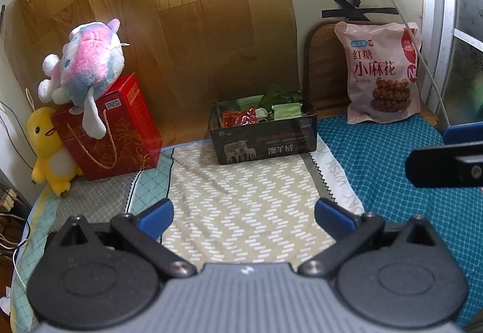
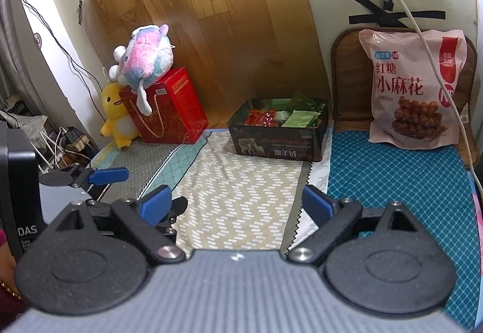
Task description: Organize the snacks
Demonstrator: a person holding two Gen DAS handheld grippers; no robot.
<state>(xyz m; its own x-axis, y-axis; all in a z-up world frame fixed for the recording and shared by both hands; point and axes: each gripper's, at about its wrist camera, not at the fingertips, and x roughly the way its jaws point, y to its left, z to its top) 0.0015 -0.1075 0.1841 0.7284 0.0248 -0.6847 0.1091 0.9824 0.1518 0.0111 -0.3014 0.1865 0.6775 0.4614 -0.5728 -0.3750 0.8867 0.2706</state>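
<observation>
nearest the lens in the left wrist view, the left gripper is seen with its blue fingers spread wide apart and nothing between them, held above the zigzag-patterned cloth. straight ahead, well apart from the jaws, the dark tin is found at the far end of that cloth, its long side turned toward the camera and its long axis running left to right. small red and green packets are heaped inside it. to the far right, the pink snack bag is propped upright against a brown cushion, its printed face turned forward and its long axis vertical. a red gift bag with a pastel plush toy on top is seen at the left, a yellow duck plush just beside it.

in the right wrist view, the right gripper is likewise shown with fingers apart and empty. the tin lies ahead and slightly right, turned a little so one corner is nearer. the snack bag stands ahead to the right, on the blue patterned mat, clearly nearer this gripper than the left gripper, which is glimpsed low at the left edge.

the standing bag is judged the only snack outside the tin; a reach forward and rightward by the right hand would likely be called for, with the jaws closed across the bag's thin edge.
</observation>
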